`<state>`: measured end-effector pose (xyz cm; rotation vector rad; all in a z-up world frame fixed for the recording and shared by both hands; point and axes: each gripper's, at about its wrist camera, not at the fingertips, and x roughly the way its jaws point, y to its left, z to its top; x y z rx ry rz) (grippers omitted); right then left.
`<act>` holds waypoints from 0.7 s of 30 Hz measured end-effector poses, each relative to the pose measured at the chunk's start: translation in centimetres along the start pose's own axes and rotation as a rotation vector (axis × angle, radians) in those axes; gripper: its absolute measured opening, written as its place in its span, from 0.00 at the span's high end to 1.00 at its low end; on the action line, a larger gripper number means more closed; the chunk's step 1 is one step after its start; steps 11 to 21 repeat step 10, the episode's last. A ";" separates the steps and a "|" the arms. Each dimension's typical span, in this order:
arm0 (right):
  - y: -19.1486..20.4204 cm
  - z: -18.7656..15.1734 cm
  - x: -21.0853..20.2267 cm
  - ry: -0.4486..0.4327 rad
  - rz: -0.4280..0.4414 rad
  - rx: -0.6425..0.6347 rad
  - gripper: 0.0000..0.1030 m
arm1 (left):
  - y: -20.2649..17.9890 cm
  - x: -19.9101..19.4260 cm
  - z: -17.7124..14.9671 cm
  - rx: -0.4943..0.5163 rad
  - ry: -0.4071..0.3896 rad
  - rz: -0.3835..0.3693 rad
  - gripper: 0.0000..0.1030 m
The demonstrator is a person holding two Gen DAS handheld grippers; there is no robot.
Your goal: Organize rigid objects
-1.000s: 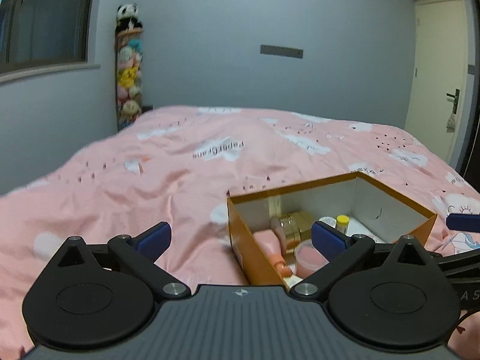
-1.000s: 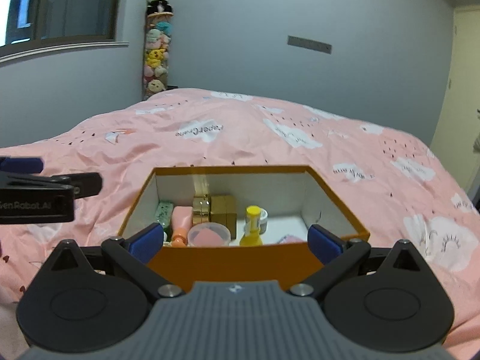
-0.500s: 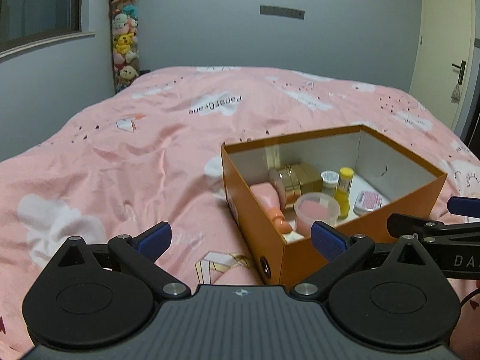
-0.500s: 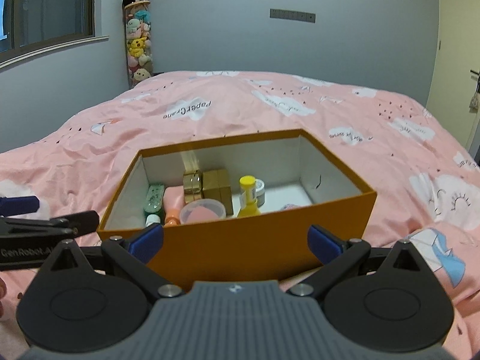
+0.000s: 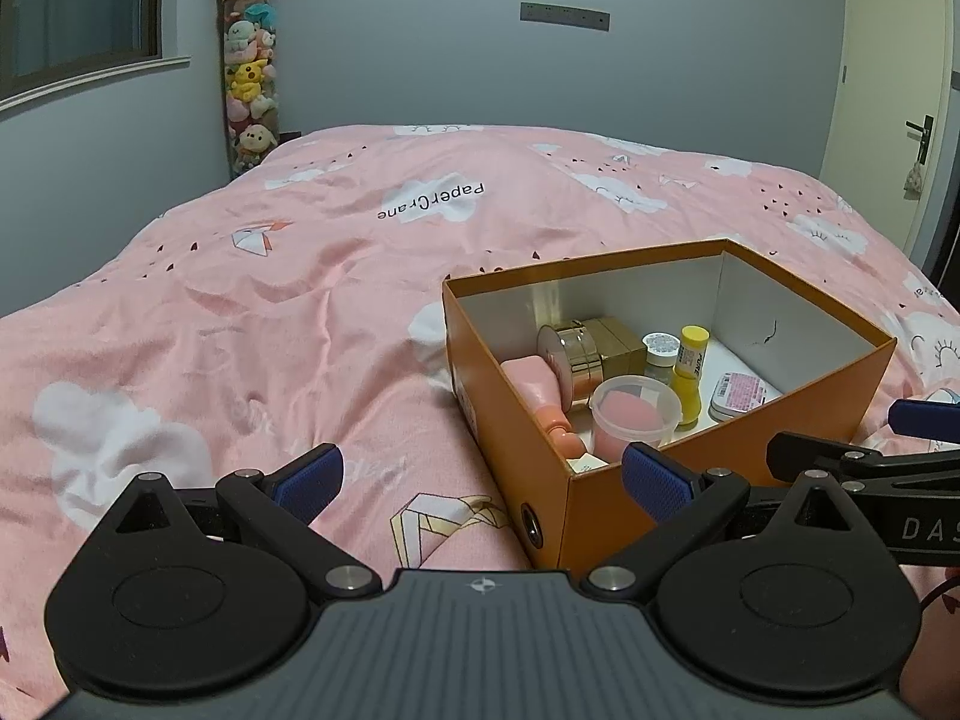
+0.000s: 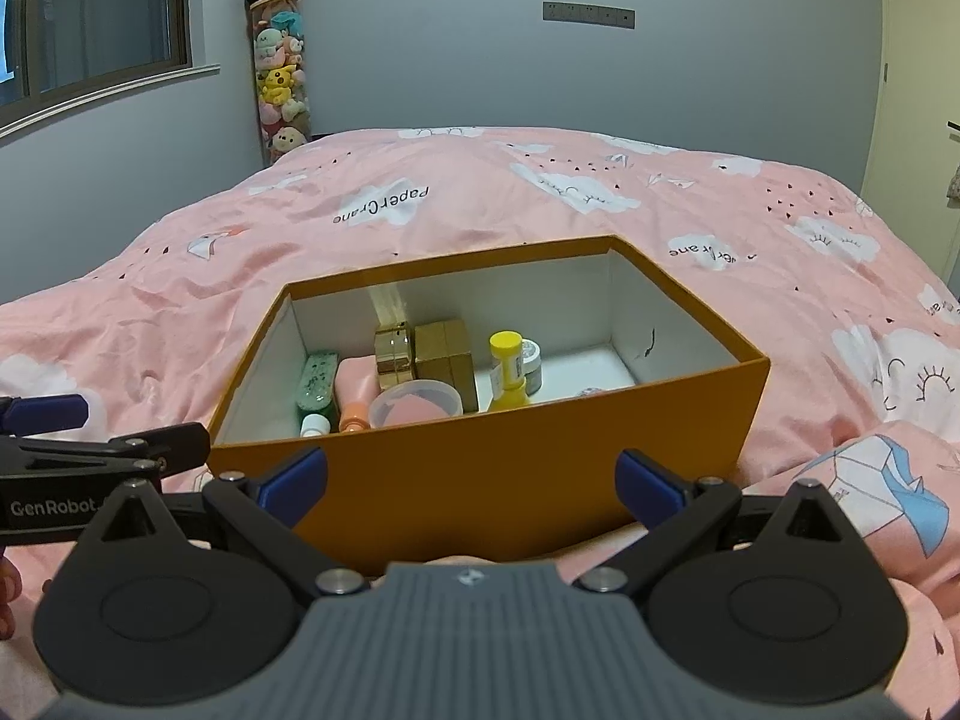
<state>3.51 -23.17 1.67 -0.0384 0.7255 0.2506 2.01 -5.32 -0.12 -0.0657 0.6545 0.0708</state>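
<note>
Right wrist view: right gripper (image 6: 471, 477) wide open, empty, near orange box (image 6: 510, 474) on bed (image 6: 480, 210); left gripper (image 5: 480, 474) open too.

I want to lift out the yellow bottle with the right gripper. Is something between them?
Yes. The near wall of the orange box stands between the open right gripper and the yellow bottle; reaching over from above looks clear.

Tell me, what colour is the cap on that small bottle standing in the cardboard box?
Yellow cap, clearest in the right wrist view.
</note>
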 end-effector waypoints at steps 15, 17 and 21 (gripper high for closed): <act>0.2 -0.1 0.0 -0.001 0.004 -0.010 0.03 | 0.2 -0.1 -0.1 -0.006 0.003 -0.006 0.00; 0.2 -0.1 0.0 -0.001 0.004 -0.010 0.03 | 0.2 -0.1 -0.1 -0.006 0.003 -0.006 0.00; 0.2 -0.1 0.0 -0.001 0.004 -0.010 0.03 | 0.2 -0.1 -0.1 -0.006 0.003 -0.006 0.00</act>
